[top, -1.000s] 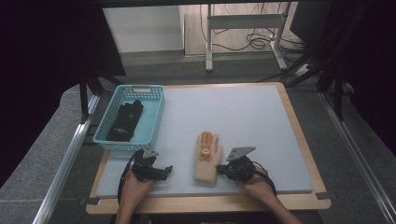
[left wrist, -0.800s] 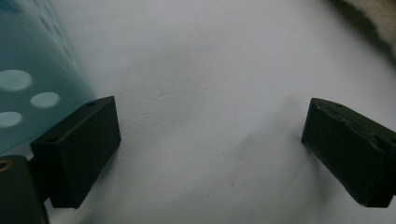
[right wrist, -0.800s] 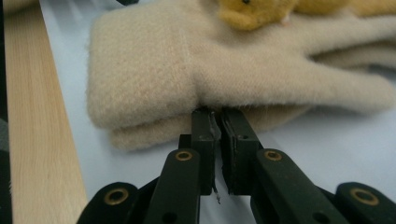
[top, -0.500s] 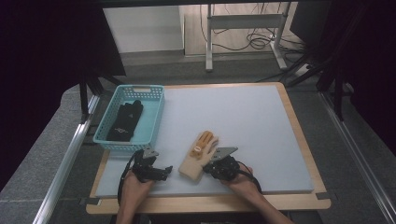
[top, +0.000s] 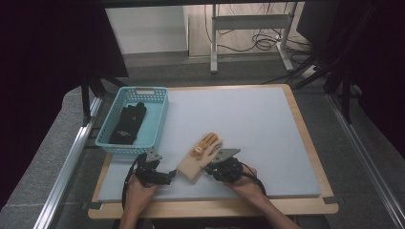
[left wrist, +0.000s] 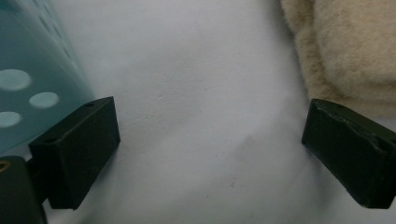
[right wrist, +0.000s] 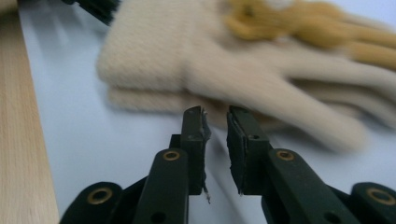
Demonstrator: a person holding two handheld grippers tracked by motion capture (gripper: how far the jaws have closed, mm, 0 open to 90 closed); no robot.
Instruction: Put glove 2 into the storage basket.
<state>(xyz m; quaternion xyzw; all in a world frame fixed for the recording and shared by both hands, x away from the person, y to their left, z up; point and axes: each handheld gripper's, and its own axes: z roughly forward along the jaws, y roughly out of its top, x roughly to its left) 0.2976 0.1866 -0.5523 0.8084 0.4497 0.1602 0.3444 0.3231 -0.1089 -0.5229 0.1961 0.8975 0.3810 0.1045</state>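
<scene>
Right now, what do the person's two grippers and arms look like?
Both the left gripper and the right gripper have matte black, blocky jaws; the right one shows brass-coloured pivot rivets. Each carries a grey three-cornered plate and trails a black cable. The forearms are bare, with no sleeves.

Each hand carried a compact black gripper, the left gripper [top: 165, 177] and the right gripper [top: 209, 168], both topped by a grey three-cornered plate and trailing a thin black cable back along a bare forearm. The left one's fingers [left wrist: 74, 151] were blocky matte black pads with small screw holes. The right one's fingers [right wrist: 194, 135] were slim black bars on links with brass-coloured rivets, one pad's edge frayed
</scene>
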